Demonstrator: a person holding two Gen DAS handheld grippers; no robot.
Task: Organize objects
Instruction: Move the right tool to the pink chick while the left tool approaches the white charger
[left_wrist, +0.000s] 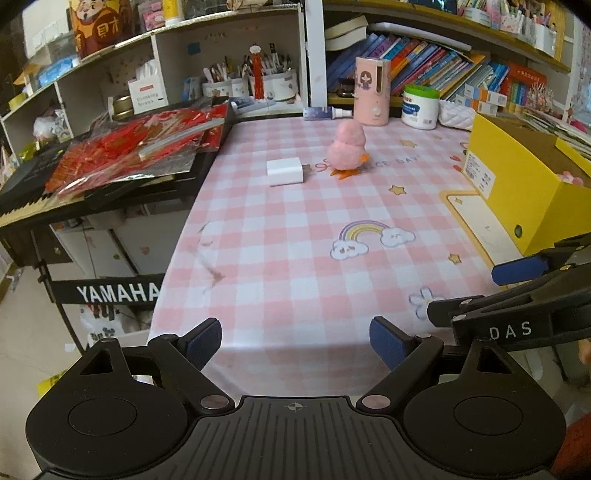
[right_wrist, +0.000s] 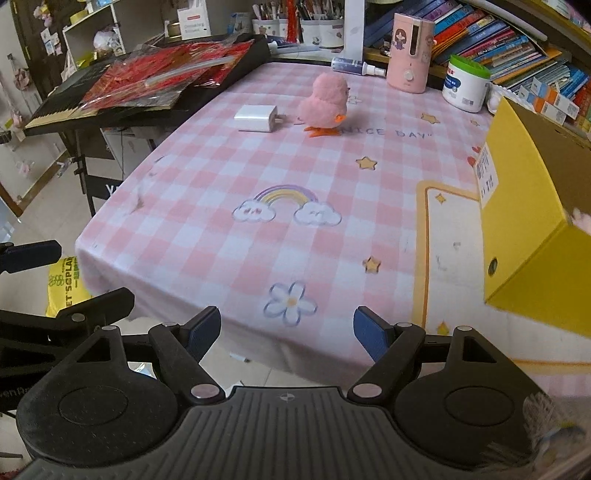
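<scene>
Right wrist: yellow box (right_wrist: 524, 221) cut off at edge (pink item inside unclear) | both jaws spread, empty

A pink checked tablecloth (left_wrist: 280, 258) covers the table beside crowded bookshelves (left_wrist: 443, 70) and a keyboard (right_wrist: 55, 110).

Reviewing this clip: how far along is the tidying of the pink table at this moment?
Possibly one item done: something pink lies inside the yellow box, but what it is cannot be told. In hand: nothing; the left gripper and right gripper are both open and empty near the table's front edge. Left: the white charger and the pink chick toy are on the tablecloth, apart from the box.
</scene>
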